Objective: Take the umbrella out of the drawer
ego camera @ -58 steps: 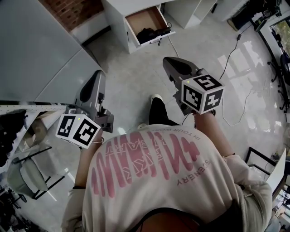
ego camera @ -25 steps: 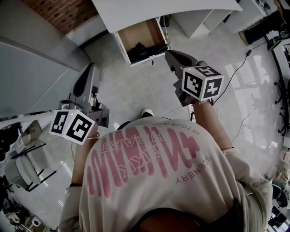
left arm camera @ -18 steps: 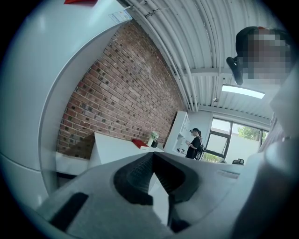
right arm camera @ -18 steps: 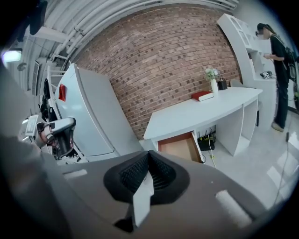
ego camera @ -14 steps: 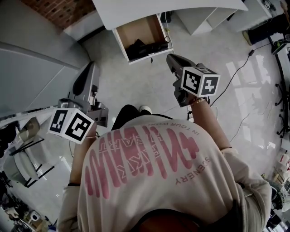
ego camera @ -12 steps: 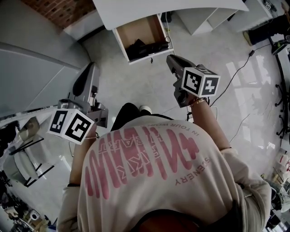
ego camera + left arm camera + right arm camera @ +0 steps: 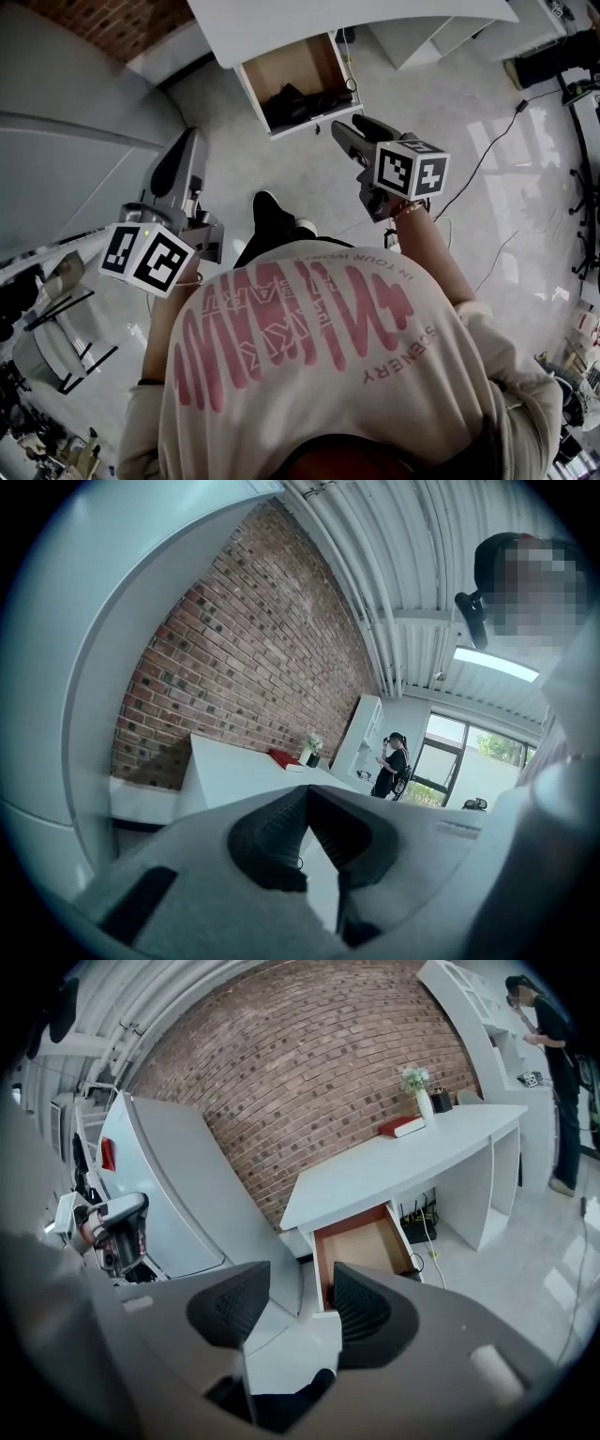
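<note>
Brick wall point(image 7: 94, 11) behind white tabletop point(image 7: 356, 19); the umbrella point(image 7: 298, 97) is a black bundle in the open drawer point(image 7: 286, 67). Your right gripper point(image 7: 295, 1302) jaws have just been opening, partway apart, empty. Left gripper point(image 7: 307, 799) jaws together, empty.

Red-brick wall point(image 7: 309, 1082) backs a long white desk point(image 7: 412, 1157) in a bright room floored with glossy pale tiles point(image 7: 281, 164). White shelving point(image 7: 464, 993) stands at one end of the desk, and a tall pale grey unit point(image 7: 178, 1194) stands at the other. Overhead, a ribbed metal ceiling point(image 7: 403, 555) carries a lit strip lamp point(image 7: 495, 664). Daylight and greenery show through large windows point(image 7: 442, 757).
</note>
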